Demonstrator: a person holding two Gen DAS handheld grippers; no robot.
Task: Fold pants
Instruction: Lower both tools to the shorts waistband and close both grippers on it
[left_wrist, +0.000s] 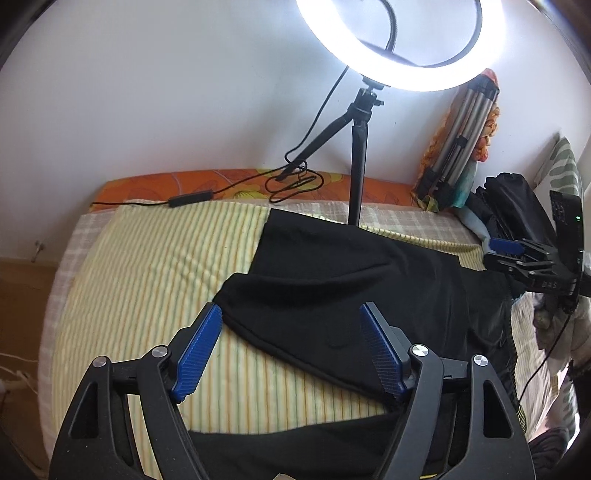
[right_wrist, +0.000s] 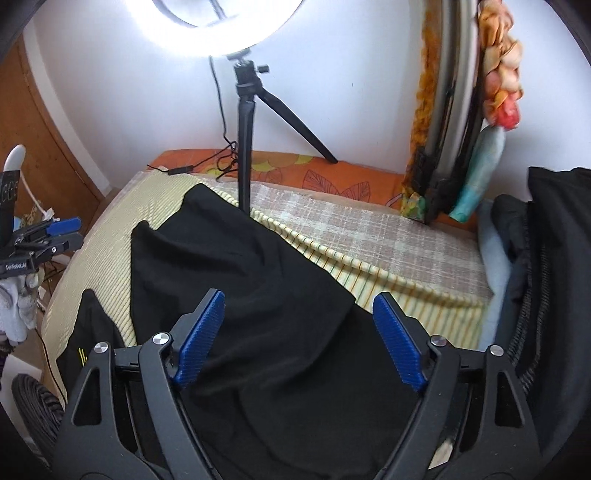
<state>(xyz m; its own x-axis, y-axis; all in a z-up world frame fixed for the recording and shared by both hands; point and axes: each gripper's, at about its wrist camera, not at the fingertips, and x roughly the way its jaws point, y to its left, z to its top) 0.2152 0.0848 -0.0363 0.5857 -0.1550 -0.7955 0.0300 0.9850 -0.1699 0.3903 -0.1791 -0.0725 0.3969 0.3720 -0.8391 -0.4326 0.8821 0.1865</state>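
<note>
Overhead, 2 open grippers hover above black pants (left_wrist: 343, 273) spread on a striped bed (left_wrist: 147, 266).

Both claws are spread wide and hold nothing. Left gripper (left_wrist: 291, 350) hangs over the near edge of the bed, its blue pads (left_wrist: 195, 354) straddling a folded hem of the pants. Right gripper (right_wrist: 299, 339) hangs over the middle of the cloth, near the bed's near edge; in the left view it shows at the right edge of the bed, side-on. Pants lie from the near edge toward the far edge, with part of the fabric doubled over itself. A lit ring light (left_wrist: 399, 48) stands on a black tripod (left_wrist: 360, 162) at the far edge, touching the pants' far end. Its cable (left_wrist: 295, 181) trails along the orange far edge. A folded silver tripod (left_wrist: 461, 136) leans in the far right corner.
</note>
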